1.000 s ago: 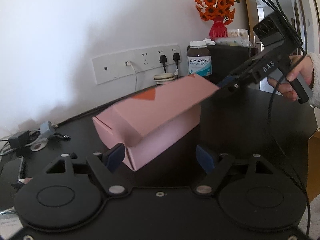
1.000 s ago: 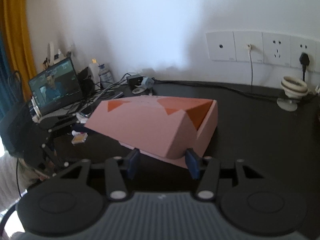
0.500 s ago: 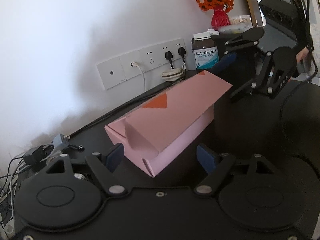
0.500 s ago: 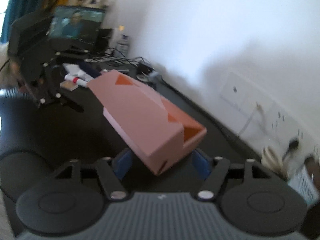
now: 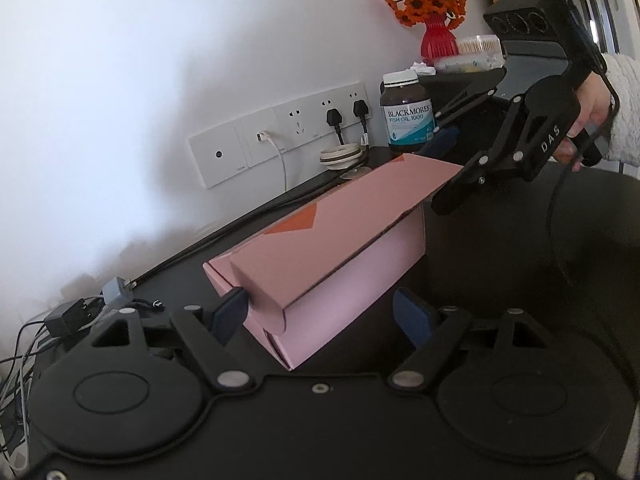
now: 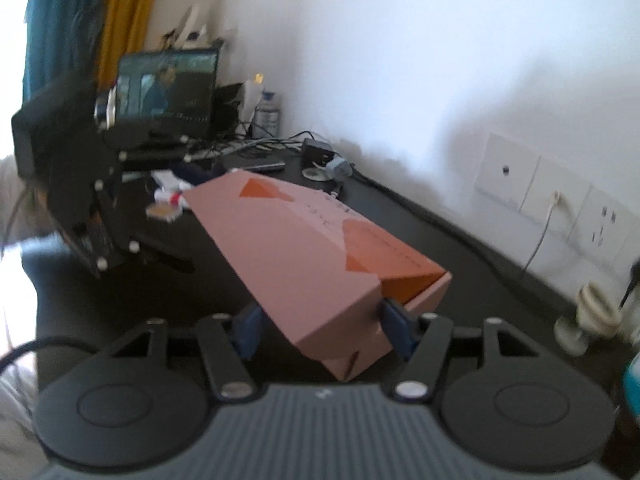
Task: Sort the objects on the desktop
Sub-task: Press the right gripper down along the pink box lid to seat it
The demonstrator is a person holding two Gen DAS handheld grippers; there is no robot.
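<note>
One pink box (image 5: 340,248) lies on the dark worktop (image 5: 520,272) between two grippers. The left gripper (image 5: 320,314) stands apart around one end. The right gripper (image 6: 322,330), jaws just closing, flanks the other end; contact is unclear.

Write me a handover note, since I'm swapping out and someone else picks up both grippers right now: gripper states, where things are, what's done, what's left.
Left gripper: open, straddling one end of the pink box, not clamped.
Right gripper: around the opposite end, at the lid; jaws have just been closing; whether they pinch it is unclear.
Box: lying on the black desk, lid raised, orange inside showing.
Done: nothing visibly sorted.
Left: probably close the lid, then sort loose items such as the fish oil bottle.
</note>
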